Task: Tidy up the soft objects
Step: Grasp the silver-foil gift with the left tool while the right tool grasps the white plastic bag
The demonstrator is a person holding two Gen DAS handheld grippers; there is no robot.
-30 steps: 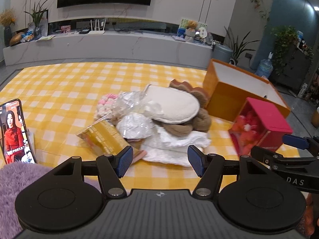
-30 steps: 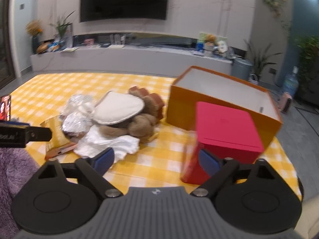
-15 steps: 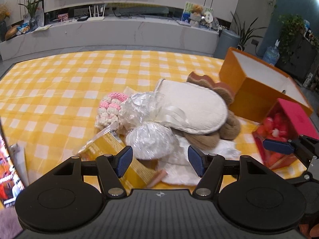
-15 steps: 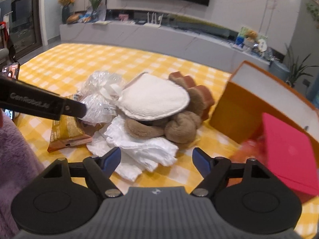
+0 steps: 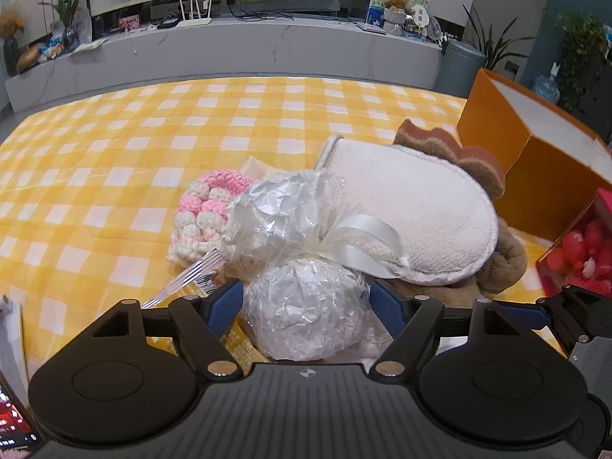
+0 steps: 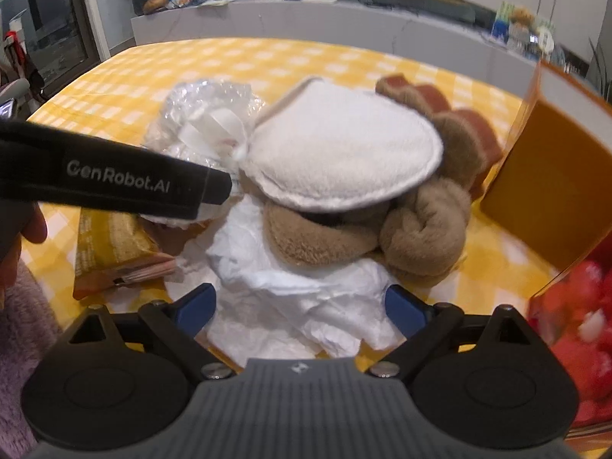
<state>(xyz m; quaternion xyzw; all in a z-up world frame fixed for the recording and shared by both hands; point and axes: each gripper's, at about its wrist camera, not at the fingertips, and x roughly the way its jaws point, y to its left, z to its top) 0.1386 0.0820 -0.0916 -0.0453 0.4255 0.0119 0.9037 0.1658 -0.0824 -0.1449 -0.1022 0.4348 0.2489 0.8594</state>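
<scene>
Tablecloth (image 5: 114, 160): yellow and white check. Crochet piece (image 5: 202, 214): pink and cream. Wrapped bundle (image 5: 302, 317): white under clear plastic, with white ribbon (image 5: 363, 244). Mitt (image 5: 417, 222): cream-white. Plush toy (image 6: 424, 225): tan-brown. Open box (image 5: 535, 168): orange, white inside. Small box (image 5: 585, 252): red. Packet (image 6: 111, 244): golden yellow.

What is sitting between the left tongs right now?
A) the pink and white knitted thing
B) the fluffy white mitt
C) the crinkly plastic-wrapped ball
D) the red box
C: in the left wrist view the open left tongs have a blue tip on each side of the plastic-wrapped ball, while the knitted thing, the mitt and the red box lie farther off.
</scene>
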